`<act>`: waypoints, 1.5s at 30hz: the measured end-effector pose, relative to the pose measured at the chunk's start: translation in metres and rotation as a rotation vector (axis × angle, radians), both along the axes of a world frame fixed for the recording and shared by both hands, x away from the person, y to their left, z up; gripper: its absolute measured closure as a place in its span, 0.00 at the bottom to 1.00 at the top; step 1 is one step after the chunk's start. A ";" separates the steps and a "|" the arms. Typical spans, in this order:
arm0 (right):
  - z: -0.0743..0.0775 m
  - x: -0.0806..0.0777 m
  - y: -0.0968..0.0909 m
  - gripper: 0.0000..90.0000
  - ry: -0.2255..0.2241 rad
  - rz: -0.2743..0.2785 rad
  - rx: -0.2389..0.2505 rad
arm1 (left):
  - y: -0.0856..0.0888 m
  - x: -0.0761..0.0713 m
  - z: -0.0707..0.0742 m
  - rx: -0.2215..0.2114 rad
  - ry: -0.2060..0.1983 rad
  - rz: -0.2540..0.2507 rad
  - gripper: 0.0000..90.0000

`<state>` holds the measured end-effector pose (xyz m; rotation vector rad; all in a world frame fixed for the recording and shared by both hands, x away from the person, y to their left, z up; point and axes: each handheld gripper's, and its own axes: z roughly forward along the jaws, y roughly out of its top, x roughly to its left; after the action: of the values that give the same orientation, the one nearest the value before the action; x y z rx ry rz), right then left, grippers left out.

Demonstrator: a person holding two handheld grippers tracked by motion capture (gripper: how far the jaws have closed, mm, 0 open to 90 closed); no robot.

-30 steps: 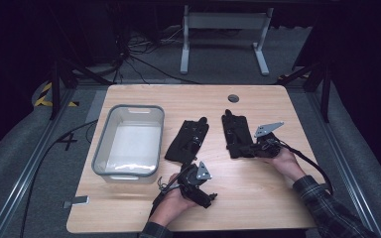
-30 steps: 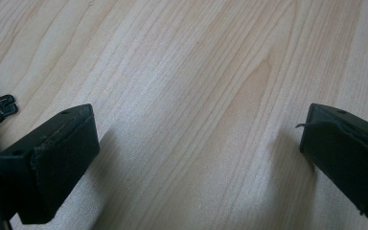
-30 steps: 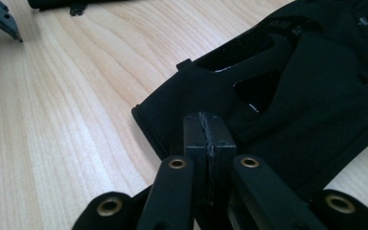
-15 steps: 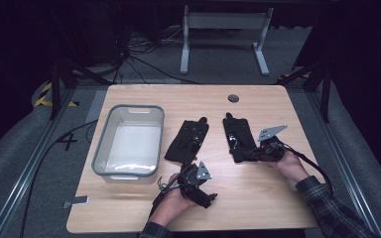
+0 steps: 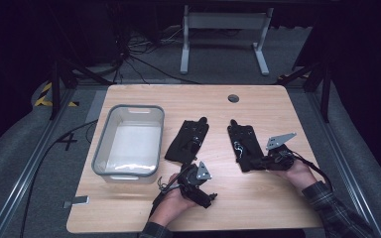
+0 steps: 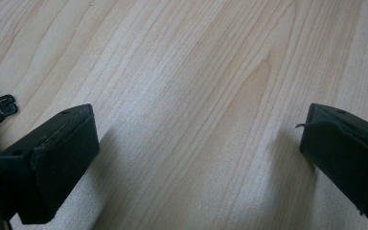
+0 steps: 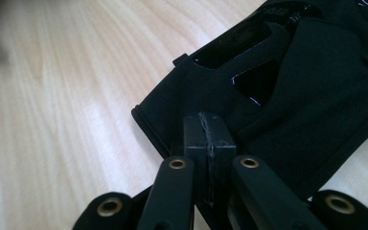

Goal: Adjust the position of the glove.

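Though clamped tip to tip at the near end of the right black pouch (image 7: 316, 96), cannot be seen to pinch any cloth: so much for the right gripper (image 7: 210, 129). Lies low over the wood in the high view (image 5: 258, 162), gripped by the right hand (image 5: 297, 173), with a plaid sleeve (image 5: 337, 208) cut off at the bottom corner. Too dark there to tell fabric from jaw.

Spread wide over bare wood, holding nothing: left gripper (image 6: 199, 143). Sits near the table's front edge in the high view (image 5: 206, 196), in the left hand (image 5: 171, 206), just short of the left black pouch (image 5: 187, 141). Shows a small black clip (image 6: 0, 106) at the left edge of the left gripper view, partly cut off.

Right black pouch (image 5: 243, 141) flat beside the left one, apart from it. Left of both, a clear bin (image 5: 136, 106), contents hard to make out.

Below everything, a pale wooden table (image 5: 278, 99) with a round grommet (image 5: 233, 98) near the far edge and a small grey tag (image 5: 77, 201) at the front left corner. Beyond, a dark room: grey floor, tangled cables (image 5: 144, 59), a white desk frame (image 5: 223, 29).
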<state>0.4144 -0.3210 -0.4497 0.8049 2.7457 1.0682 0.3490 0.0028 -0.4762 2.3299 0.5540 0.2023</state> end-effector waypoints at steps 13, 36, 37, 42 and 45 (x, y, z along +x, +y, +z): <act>0.001 -0.038 -0.018 1.00 -0.003 0.013 -0.018 | 0.000 0.000 0.000 0.000 0.000 0.000 0.00; 0.000 -0.085 -0.036 0.99 0.016 0.045 0.007 | 0.000 0.000 0.000 0.000 0.000 0.000 0.00; 0.001 -0.084 -0.037 0.92 0.025 0.049 0.016 | 0.000 0.000 0.000 0.000 0.000 0.000 0.00; 0.007 -0.081 -0.043 0.76 0.012 0.018 0.047 | 0.000 0.000 0.000 0.001 0.000 0.000 0.00; 0.009 -0.077 -0.050 0.68 -0.002 -0.020 0.057 | 0.000 0.000 0.000 0.000 0.000 0.000 0.00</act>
<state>0.3377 -0.3706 -0.4409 0.8358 2.7109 1.1478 0.3490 0.0028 -0.4762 2.3302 0.5537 0.2030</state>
